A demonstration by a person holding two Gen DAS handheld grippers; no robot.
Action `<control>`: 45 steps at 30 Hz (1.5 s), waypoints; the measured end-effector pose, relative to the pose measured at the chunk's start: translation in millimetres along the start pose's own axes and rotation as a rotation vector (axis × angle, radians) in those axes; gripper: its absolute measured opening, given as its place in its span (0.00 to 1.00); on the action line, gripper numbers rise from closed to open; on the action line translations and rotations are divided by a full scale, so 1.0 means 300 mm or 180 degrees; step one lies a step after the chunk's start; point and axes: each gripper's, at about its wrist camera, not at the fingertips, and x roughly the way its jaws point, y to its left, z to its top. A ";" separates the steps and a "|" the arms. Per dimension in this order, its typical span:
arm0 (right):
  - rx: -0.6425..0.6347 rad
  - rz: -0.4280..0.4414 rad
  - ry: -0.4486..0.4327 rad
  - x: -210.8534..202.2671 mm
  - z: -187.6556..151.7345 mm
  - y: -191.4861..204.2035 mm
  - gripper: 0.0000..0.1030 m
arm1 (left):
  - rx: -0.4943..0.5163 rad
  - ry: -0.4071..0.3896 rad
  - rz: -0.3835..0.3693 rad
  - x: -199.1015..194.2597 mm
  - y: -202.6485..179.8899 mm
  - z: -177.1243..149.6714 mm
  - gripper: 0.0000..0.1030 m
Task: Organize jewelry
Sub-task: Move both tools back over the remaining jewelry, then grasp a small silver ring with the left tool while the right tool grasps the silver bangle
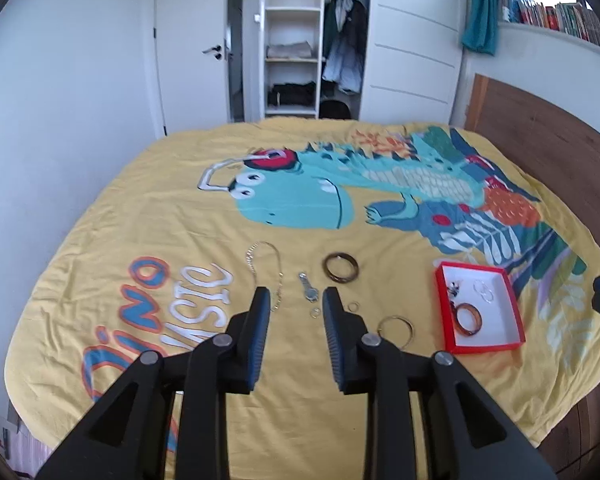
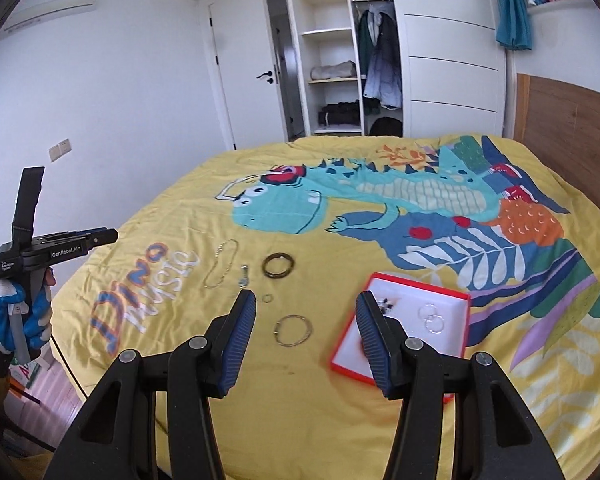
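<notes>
**Jewelry spread on the bedspread, both grippers empty**

Toward the near edge of the yellow bedspread [image 1: 148,208] lie a chain necklace [image 1: 265,270], a small watch [image 1: 309,292], a dark bangle [image 1: 341,267], two small rings [image 1: 315,312] and a thin gold hoop [image 1: 396,330]. Near the right edge sits the red box [image 1: 440,300], holding an amber bangle [image 1: 469,319] and clear rings [image 1: 485,291]. The left gripper [image 1: 296,320] hovers with jaws spread, gripping nothing. The right gripper [image 2: 306,320] is likewise spread wide and empty, beside the box.
</notes>
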 end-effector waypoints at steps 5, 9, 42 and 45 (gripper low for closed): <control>-0.0067 0.0064 0.0028 0.006 -0.020 0.088 0.50 | -0.0054 -0.0065 0.0037 -0.036 0.068 -0.036 0.25; -0.0095 0.0139 0.0127 0.064 -0.047 0.133 0.49 | -0.0091 0.0050 0.0042 0.006 0.099 -0.078 0.25; 0.0031 0.0637 0.1442 1.050 -0.295 0.111 0.31 | 0.0001 0.1120 -0.0263 1.005 -0.058 -0.269 0.40; 0.0043 0.0608 0.1500 1.108 -0.305 0.106 0.30 | 0.0007 0.1149 -0.0238 1.055 -0.057 -0.273 0.40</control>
